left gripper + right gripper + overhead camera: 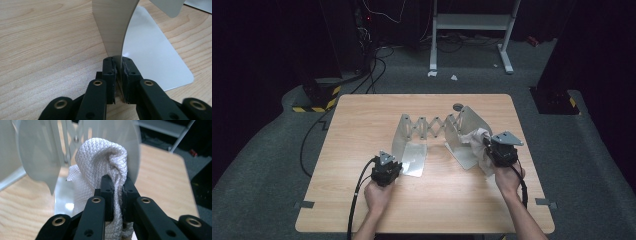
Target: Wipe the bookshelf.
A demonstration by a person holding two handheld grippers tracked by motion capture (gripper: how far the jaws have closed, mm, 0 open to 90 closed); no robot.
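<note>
- Left gripper [118, 75]: its jaws are clamped on the thin upright edge of the left metal panel [113, 25], at the bend where the panel meets its flat base plate [155, 60]; in the high view this gripper [386, 167] is seen at the near-left foot of the rack, held in the left hand [378, 195].
- Right gripper [117, 192]: its jaws are clenched on a bunched white cloth [100, 160] with a woven diamond pattern, the cloth rising above the jaw tips in a rounded fold.
- The cloth is seen pressed against the right metal panel [130, 142], with part of it hanging down toward the panel's base.
- In the high view the right gripper [502, 150] is found at the right end of the rack, with the cloth [477, 137] bunched between it and the right panel [472, 120]; the right hand [508, 179] is just behind it.
- The two panels are joined by a scissor lattice [429, 126], partly stretched out.
- The rack is stood on the wooden table [362, 130], toward its middle and right half.
- A small dark round object [458, 106] is seen on the table just behind the right panel.
</note>
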